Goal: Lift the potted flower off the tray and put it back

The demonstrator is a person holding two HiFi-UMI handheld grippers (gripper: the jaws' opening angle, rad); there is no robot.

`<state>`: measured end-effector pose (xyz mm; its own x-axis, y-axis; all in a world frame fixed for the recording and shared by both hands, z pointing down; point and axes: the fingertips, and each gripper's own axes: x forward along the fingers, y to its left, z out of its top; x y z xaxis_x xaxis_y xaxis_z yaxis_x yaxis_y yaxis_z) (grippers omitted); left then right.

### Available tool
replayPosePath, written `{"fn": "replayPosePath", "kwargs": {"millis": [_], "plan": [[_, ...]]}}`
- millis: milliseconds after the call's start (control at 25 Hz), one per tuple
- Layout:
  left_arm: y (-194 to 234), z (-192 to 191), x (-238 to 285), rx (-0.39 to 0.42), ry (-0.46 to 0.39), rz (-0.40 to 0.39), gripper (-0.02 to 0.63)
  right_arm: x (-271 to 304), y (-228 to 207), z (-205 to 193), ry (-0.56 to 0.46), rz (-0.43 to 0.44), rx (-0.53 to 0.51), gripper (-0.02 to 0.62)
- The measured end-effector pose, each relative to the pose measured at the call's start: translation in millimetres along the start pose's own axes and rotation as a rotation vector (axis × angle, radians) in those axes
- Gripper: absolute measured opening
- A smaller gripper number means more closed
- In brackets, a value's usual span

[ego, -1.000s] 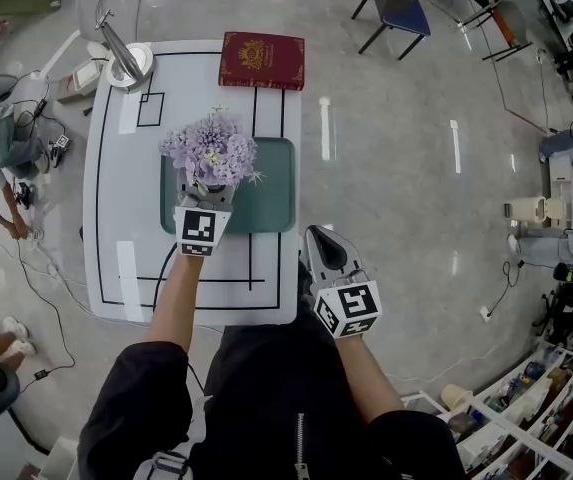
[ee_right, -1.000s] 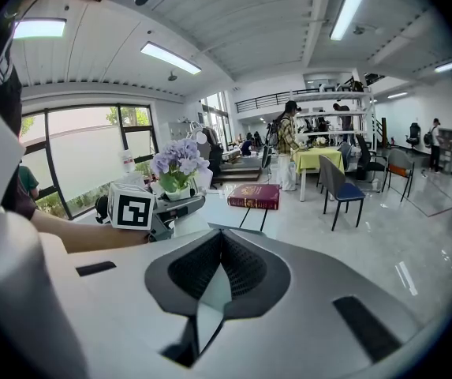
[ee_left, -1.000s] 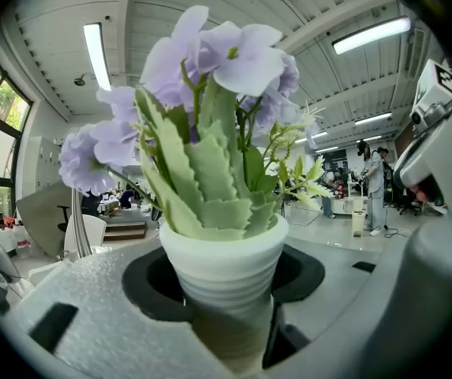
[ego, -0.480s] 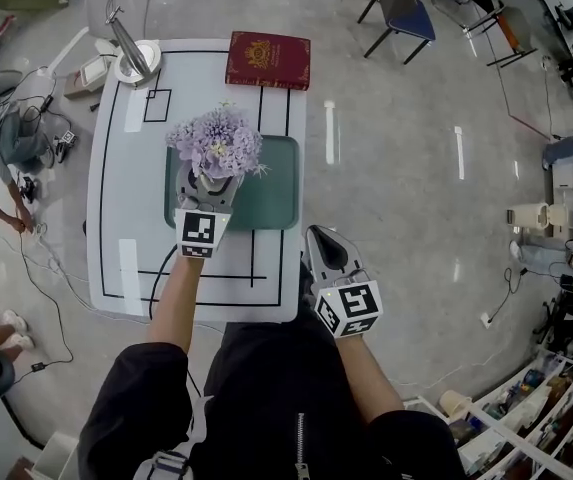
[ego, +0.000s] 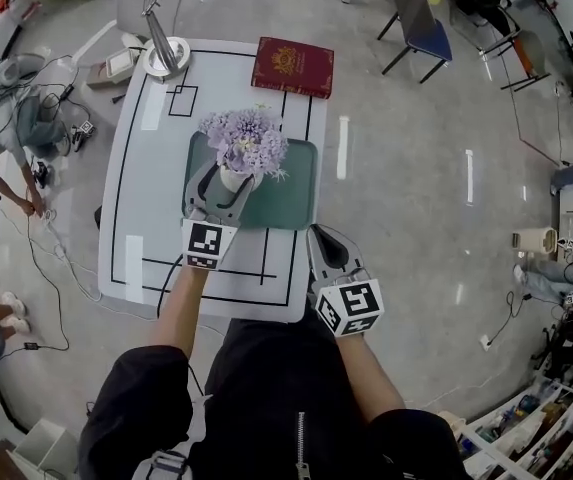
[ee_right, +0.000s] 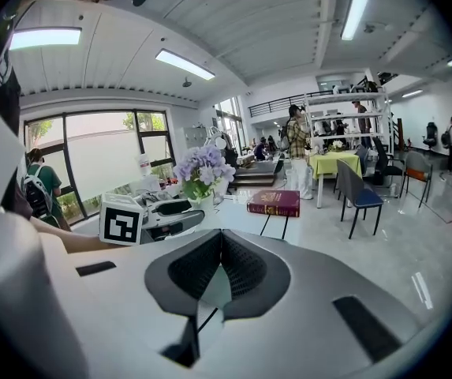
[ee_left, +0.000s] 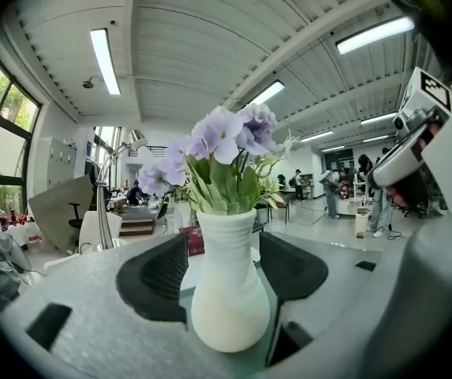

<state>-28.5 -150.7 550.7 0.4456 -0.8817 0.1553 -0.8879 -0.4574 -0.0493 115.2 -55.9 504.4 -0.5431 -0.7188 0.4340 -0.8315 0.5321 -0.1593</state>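
we should draw the left gripper [ego: 222,190] straight back toward us, kept level, so its wide-apart jaws clear the potted flower [ee_left: 227,290] without nudging it. the white ribbed vase of lilac blooms stands upright between them on the green tray [ego: 294,196], seemingly untouched. the right gripper [ego: 328,255] is closed and empty, near right.

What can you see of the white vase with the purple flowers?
The white vase looks ceramic, matte, with a ribbed neck and round belly. It holds purple flowers and green leaves. It stands upright on the green tray between the open jaws of the left hand-held gripper, whose pads flank its neck without visibly pressing.
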Motion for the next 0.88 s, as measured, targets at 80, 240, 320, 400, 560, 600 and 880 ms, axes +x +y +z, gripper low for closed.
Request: {"fn": "replayPosePath", "kwargs": {"millis": [80, 240, 320, 400, 560, 600, 880], "plan": [[3.2, 1.2, -9.2, -0.003, 0.001, 0.012, 0.272, 2.8, 8.6, 4.1, -0.006, 0.021, -0.011, 0.008], [10.7, 3.2, -30.5, -0.025, -0.002, 0.045, 0.27, 11.9, 26.1, 9.9, -0.019, 0.067, -0.03, 0.008], [14.8, 4.7, -43.4, -0.045, -0.002, 0.064, 0.27, 16.9, 37.2, 14.4, -0.027, 0.096, -0.039, 0.008], [17.0, 7.0, -58.1, -0.079, -0.002, 0.072, 0.248, 20.7, 49.5, 18.9, -0.034, 0.125, -0.049, 0.008], [16.8, 12.2, -86.8, -0.122, -0.003, 0.078, 0.124, 26.6, 69.9, 25.2, -0.047, 0.175, -0.066, 0.008], [17.5, 14.0, -92.8, -0.106, 0.002, 0.091, 0.086, 27.8, 73.9, 26.6, -0.051, 0.185, -0.07, 0.008], [14.4, 27.8, -124.8, -0.062, 0.007, 0.156, 0.005, 30.1, 95.6, 37.6, -0.082, 0.241, -0.094, 0.008]]}}
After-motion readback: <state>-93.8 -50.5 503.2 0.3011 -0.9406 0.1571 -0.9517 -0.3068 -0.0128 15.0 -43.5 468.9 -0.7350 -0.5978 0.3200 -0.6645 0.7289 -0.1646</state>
